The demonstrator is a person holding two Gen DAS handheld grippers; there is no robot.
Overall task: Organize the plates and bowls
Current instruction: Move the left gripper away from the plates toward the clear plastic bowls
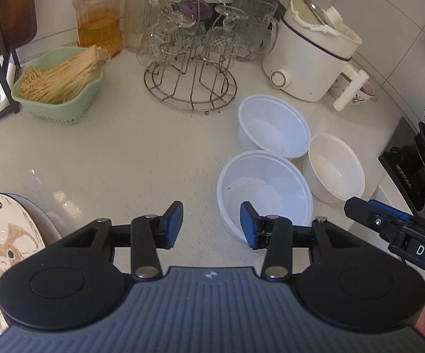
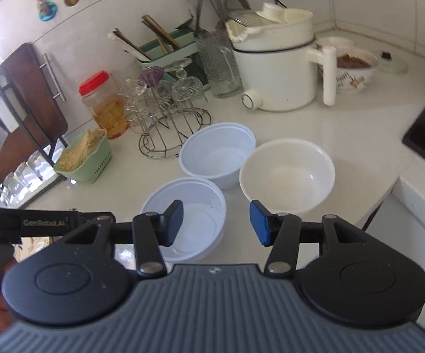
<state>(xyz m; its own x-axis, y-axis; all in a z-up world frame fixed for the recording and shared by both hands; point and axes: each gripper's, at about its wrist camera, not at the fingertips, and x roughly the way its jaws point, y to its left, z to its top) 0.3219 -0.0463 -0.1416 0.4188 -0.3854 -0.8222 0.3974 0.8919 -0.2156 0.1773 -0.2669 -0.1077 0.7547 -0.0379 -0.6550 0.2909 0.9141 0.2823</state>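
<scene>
Three white bowls stand close together on the white counter. In the left wrist view the near plastic bowl (image 1: 271, 185) is just ahead of my open, empty left gripper (image 1: 211, 225); a second plastic bowl (image 1: 274, 126) sits behind it and a cream bowl (image 1: 336, 166) to its right. A patterned plate (image 1: 3, 244) on a plain plate lies at the left edge. In the right wrist view my open, empty right gripper (image 2: 216, 223) hovers above the near plastic bowl (image 2: 200, 203), with the cream bowl (image 2: 287, 173) ahead right and the far plastic bowl (image 2: 217, 153) behind.
A wire glass rack (image 1: 190, 67) with upturned glasses, a green basket of sticks (image 1: 59, 85), a red-lidded jar (image 1: 99, 14), a white electric pot (image 1: 309, 50) and a patterned food bowl (image 2: 356, 70) line the back. A black stove (image 1: 415, 158) is at right. The counter edge (image 2: 388, 188) drops off right.
</scene>
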